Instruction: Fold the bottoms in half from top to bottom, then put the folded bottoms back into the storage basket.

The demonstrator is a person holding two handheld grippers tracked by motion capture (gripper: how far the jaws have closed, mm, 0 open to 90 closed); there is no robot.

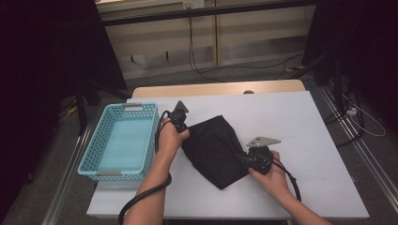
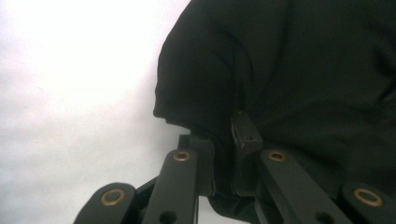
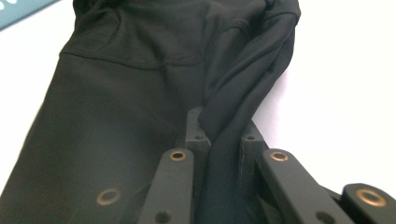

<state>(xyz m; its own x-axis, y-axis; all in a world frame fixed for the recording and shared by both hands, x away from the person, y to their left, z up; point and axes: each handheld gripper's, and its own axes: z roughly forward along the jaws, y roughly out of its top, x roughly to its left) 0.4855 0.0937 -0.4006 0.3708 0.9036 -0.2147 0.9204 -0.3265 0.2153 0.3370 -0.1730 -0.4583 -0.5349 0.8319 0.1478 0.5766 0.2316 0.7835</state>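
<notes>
Jaws of both grippers are clamped on the black cloth point(image 1: 215, 150). In the left gripper view, the left gripper point(image 2: 223, 140) has its two jaws drawn close with a bunched edge of the cloth pinched between them, and the bright white table point(image 2: 70, 93) lies bare beside that edge. In the right gripper view, the right gripper point(image 3: 223, 133) nips a rolled, rope-like fold of the cloth that runs away from the jaws, while a flatter panel with a seam spreads out beside it.

From the high view, the cloth lies in a loose heap near the middle of the table point(image 1: 300, 122), a little toward the near edge. The left gripper point(image 1: 184, 133) meets it on the side facing the left edge, and the right gripper point(image 1: 240, 159) meets it on the side facing the near right corner, with its grey plate on top. A hand holds each gripper, and a black cable trails from each toward the near edge.

A light blue basket point(image 1: 123, 140) with perforated walls stands at the left edge, just beside the left hand and apart from the cloth; it looks empty, though the near wall hides part of its floor. Nothing lies between the basket and the cloth except the left hand and its cable.
</notes>
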